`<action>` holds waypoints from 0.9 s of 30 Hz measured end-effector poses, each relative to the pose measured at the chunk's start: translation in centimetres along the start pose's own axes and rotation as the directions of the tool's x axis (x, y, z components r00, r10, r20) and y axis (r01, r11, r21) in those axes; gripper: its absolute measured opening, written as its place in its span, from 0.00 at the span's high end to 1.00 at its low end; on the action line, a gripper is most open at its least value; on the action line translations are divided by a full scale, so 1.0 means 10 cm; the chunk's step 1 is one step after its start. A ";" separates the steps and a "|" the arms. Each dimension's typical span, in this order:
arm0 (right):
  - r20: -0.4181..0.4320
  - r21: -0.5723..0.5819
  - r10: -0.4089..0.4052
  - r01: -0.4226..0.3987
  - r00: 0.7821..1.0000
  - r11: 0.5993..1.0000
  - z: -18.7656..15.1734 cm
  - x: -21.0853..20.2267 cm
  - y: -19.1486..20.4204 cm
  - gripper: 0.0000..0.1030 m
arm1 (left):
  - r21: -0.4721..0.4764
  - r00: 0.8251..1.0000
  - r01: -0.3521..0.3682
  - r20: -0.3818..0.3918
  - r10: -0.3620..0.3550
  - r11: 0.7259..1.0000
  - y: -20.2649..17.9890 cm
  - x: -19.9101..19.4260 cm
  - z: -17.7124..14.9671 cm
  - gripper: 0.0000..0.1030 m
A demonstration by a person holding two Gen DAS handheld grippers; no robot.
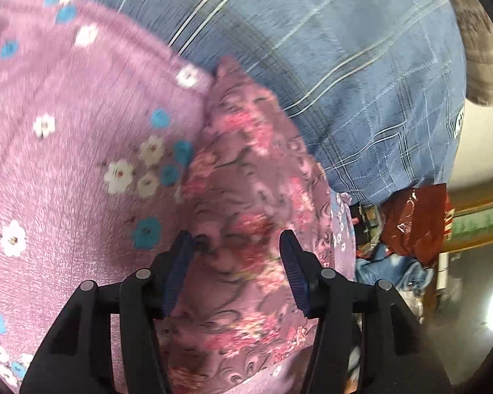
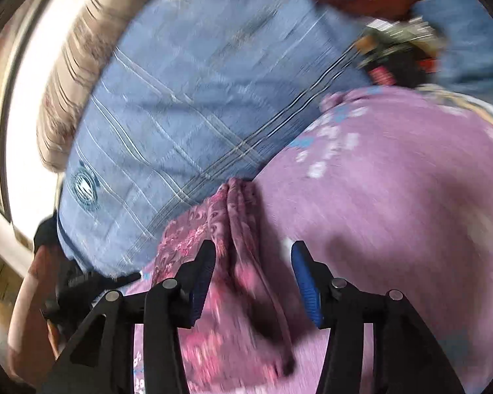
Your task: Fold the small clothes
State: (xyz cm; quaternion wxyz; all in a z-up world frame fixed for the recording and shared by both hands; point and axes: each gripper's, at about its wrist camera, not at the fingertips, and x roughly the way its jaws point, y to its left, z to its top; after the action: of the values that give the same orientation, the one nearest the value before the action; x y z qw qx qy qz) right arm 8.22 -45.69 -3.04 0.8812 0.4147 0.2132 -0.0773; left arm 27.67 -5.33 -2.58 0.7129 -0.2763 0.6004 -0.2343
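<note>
**Both claws apart over the small floral garment**

Seen from the left wrist, the left gripper stands with its jaws apart. The small floral garment lies between and beyond the fingers, but the pads do not press on it. This garment is pinkish-mauve with red and pink blooms, bunched into a narrow ridge. It rests on a lilac sheet printed with white and blue flowers, which fills the left side. Behind it lies a blue checked cover with pale stripes. At the right edge, beyond the cover, sit a red plastic bag and some blue denim cloth; a brown cushion shows at the top right. No container is in sight.

Seen from the right wrist, the right gripper is likewise parted, holding nothing. The folded floral garment runs up between its fingers, with its tip touching the edge of the blue checked cover. The lilac sheet spreads to the right. A person's forearm shows at the lower left, partly hidden by black gear. The view is blurred.
</note>
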 end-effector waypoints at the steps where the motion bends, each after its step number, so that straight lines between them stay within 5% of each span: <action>1: -0.062 -0.006 0.017 -0.017 0.998 1.000 0.08 0.15 0.01 0.49 | -0.001 1.000 0.001 -0.017 -0.001 1.000 0.04 0.03 0.01 0.49; 8: -0.298 -0.066 -0.102 0.086 0.949 0.994 0.26 1.32 0.35 0.52 | 0.018 0.999 0.041 -0.034 -0.041 0.999 -0.03 0.22 0.11 0.49; 9: -0.310 -0.105 -0.110 0.081 0.944 0.991 0.22 1.40 0.45 0.71 | 0.036 0.999 0.028 -0.028 -0.027 0.999 -0.06 0.25 0.12 0.49; 11: -0.229 -0.265 -0.152 0.089 0.961 0.960 0.18 1.39 0.74 0.91 | 0.082 0.999 -0.044 0.003 0.044 0.996 -0.12 0.37 0.15 0.49; 13: -0.202 -0.251 -0.183 0.129 0.962 0.959 0.16 1.42 0.70 0.91 | 0.104 0.993 -0.120 -0.003 0.121 0.987 -0.11 0.52 0.18 0.49; 15: -0.271 -0.182 -0.226 0.181 0.936 0.967 0.19 1.59 0.49 0.90 | 0.077 0.994 -0.108 -0.023 0.110 0.991 -0.08 0.56 0.17 0.50; 16: -0.315 -0.119 -0.185 0.155 0.931 0.981 0.17 1.60 0.36 0.90 | 0.077 0.996 -0.079 -0.027 0.081 0.994 -0.08 0.50 0.14 0.50; 19: -0.276 -0.039 -0.081 0.073 0.958 0.997 0.21 1.28 0.28 0.82 | 0.099 0.998 -0.037 -0.040 0.041 0.994 -0.03 0.31 -0.01 0.50; 23: -0.313 -0.008 0.025 -0.029 0.950 1.000 0.05 0.80 0.06 0.50 | 0.081 0.996 0.048 -0.075 -0.042 0.996 0.11 0.18 -0.41 0.50; 26: -0.375 0.019 0.089 -0.089 0.923 0.996 -0.25 0.66 -0.09 0.48 | 0.079 0.993 0.056 -0.108 -0.047 0.995 0.10 0.29 -0.70 0.47; 27: -0.382 -0.003 0.077 -0.085 0.921 0.996 -0.33 0.64 -0.09 0.56 | 0.087 0.993 0.049 -0.112 -0.039 0.995 0.08 0.32 -0.78 0.49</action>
State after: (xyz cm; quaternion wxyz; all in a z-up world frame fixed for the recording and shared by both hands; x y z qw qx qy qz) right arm 12.63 -43.50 -8.35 0.8295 0.4215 0.3638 0.0434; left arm 20.57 -7.74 -6.42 0.6851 -0.2439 0.6215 -0.2914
